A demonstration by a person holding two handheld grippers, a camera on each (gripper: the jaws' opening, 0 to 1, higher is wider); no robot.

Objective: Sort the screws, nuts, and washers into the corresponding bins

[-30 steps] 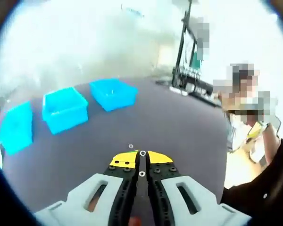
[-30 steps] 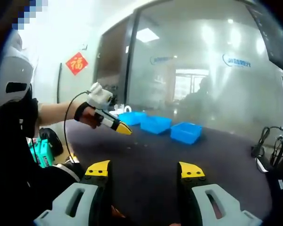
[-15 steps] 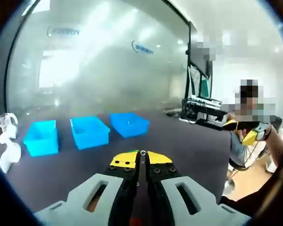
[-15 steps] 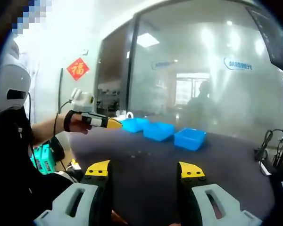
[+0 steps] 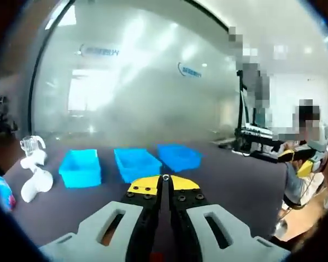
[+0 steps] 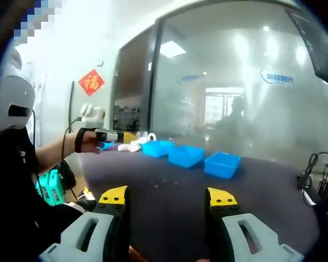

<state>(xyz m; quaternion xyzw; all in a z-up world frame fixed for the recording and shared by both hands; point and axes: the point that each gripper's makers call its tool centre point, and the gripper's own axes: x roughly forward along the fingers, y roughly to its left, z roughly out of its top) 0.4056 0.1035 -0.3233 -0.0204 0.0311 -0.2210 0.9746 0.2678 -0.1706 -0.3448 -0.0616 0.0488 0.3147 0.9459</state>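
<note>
- My left gripper (image 5: pixel 165 183): jaws pressed together, a small silvery ring-shaped piece (image 5: pixel 165 177) pinched at the very tips. Looks like a washer or nut, too small to tell which.
- It hangs above the dark surface (image 5: pixel 229 174), short of the three blue bins (image 5: pixel 134 164), which stand in a row ahead, close side by side.
- In the right gripper view the left gripper (image 6: pixel 120 136) is held out level on a gloved hand (image 6: pixel 87 141), to the left of the bins (image 6: pixel 187 155).
- My right gripper (image 6: pixel 168 199): jaws wide apart, nothing between them, hovering over the surface, well back from the bins.
- A few tiny bits (image 6: pixel 163 182) lie loose on the surface between me and the bins; cannot tell what kind.
- Bin contents not visible from this angle.
- Judgement: task mid-way. One piece is in hand but not yet dropped, and loose bits are left to sort.
- White plastic object (image 5: pixel 34 174) stands just left of the bins.
</note>
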